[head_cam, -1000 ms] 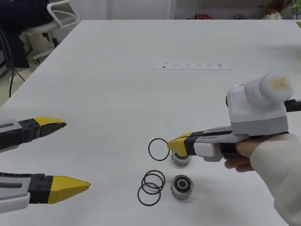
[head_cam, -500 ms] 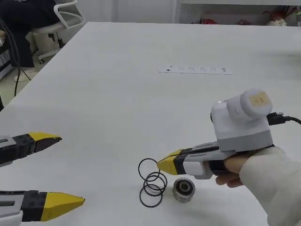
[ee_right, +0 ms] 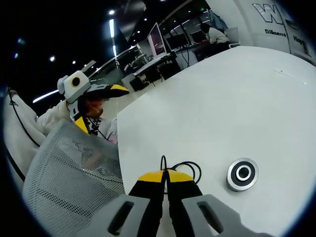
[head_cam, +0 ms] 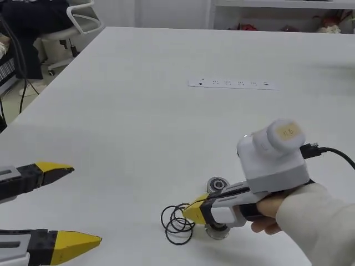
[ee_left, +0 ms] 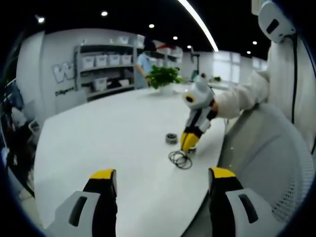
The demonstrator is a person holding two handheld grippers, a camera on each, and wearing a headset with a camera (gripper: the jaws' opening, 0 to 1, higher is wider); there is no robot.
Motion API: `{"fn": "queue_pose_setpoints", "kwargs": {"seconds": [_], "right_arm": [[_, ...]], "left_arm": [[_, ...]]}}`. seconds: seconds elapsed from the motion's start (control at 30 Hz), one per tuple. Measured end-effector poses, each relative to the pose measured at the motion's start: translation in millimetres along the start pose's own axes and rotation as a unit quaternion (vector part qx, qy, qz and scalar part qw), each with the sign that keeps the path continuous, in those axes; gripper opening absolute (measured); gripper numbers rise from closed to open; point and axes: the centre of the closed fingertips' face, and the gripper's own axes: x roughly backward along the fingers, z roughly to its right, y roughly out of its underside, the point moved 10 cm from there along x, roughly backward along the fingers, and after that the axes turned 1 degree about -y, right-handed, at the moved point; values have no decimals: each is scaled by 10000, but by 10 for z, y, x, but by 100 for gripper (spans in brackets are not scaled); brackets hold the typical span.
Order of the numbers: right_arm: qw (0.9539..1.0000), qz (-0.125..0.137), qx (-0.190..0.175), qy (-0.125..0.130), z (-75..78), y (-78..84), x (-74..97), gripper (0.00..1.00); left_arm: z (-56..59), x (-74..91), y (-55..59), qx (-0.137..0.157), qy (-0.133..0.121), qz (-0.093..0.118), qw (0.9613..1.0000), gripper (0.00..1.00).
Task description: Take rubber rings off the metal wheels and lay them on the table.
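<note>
Head view | right gripper (head_cam: 191, 212) low, pinching rubber ring (ee_right: 163, 162) | left gripper (head_cam: 84, 205) spread

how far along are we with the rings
Done: several loose rings lie piled on the table. In hand: the right gripper is shut on a rubber ring. Left: two metal wheels sit nearby; whether they carry more rings is too small to tell.

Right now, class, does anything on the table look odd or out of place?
Nothing looks damaged. The rubber rings lie in one overlapping heap near a metal wheel, and the right hand-held gripper pinches one ring upright.
</note>
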Motion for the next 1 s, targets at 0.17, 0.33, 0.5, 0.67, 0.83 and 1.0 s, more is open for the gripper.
{"fn": "queue_pose_setpoints", "kwargs": {"seconds": [0.17, 0.33, 0.5, 0.67, 0.83, 1.0], "right_arm": [[9999, -49, 52, 124, 25, 13, 5, 0], [9998, -48, 63, 209, 50, 13, 23, 0], [9996, -55, 94, 245, 52, 9, 30, 1], [9996, -27, 77, 271, 54, 0, 48, 1], [9994, 79, 69, 341, 69, -33, 96, 1], [9990, 210, 53, 381, 69, -74, 143, 2]], "left_arm": [[-2, -2, 7, 47, -6, 0, 10000, 77], [0, -8, 10, 75, -5, 7, 10000, 77], [6, -12, 2, 69, 1, 22, 10000, 77], [8, -6, -4, 71, -12, 31, 10000, 77], [9, 3, -2, 76, -27, 37, 10000, 77], [12, 4, -3, 82, -25, 59, 9999, 77]]}}
